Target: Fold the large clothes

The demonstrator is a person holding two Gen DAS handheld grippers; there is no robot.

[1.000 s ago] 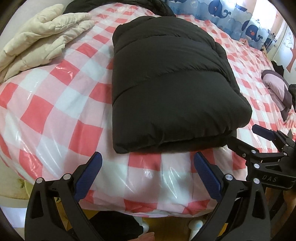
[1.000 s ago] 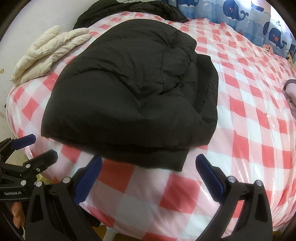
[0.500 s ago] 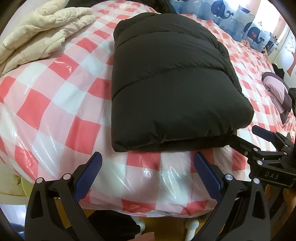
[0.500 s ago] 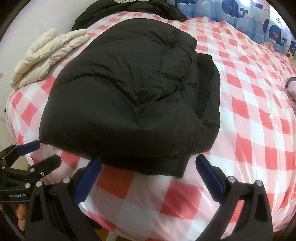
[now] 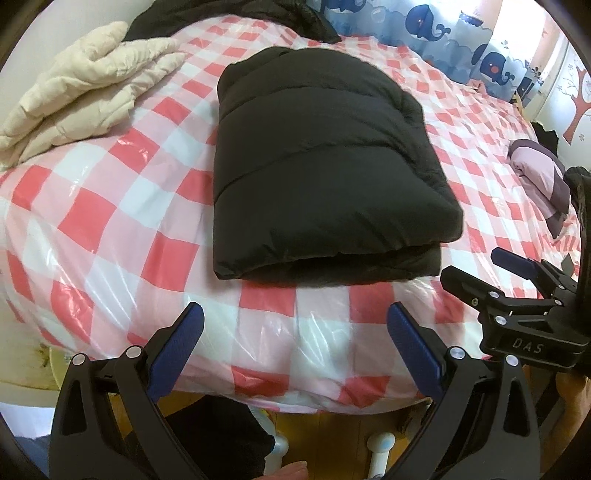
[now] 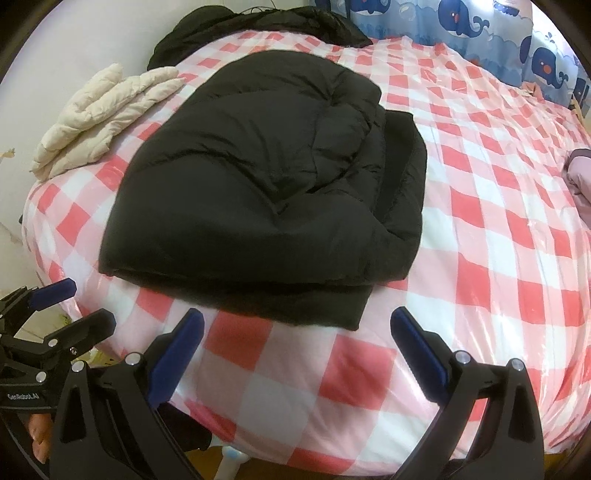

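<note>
Lying folded into a thick block on the checked bed (image 5: 110, 206), the black padded jacket (image 5: 317, 177) sits just beyond both grippers, touched by neither. The left gripper (image 5: 295, 347) hangs open and empty over the bed's near edge; the right gripper (image 6: 297, 347) does too, beside it. A cream padded garment (image 5: 88, 92) lies at the far left corner, and a dark heap (image 6: 258, 33) behind is hard to make out. The right gripper's body reads "DAS", the left's "GenRobot.AI". Whale-print fabric (image 6: 461, 22) lines the far side.
</note>
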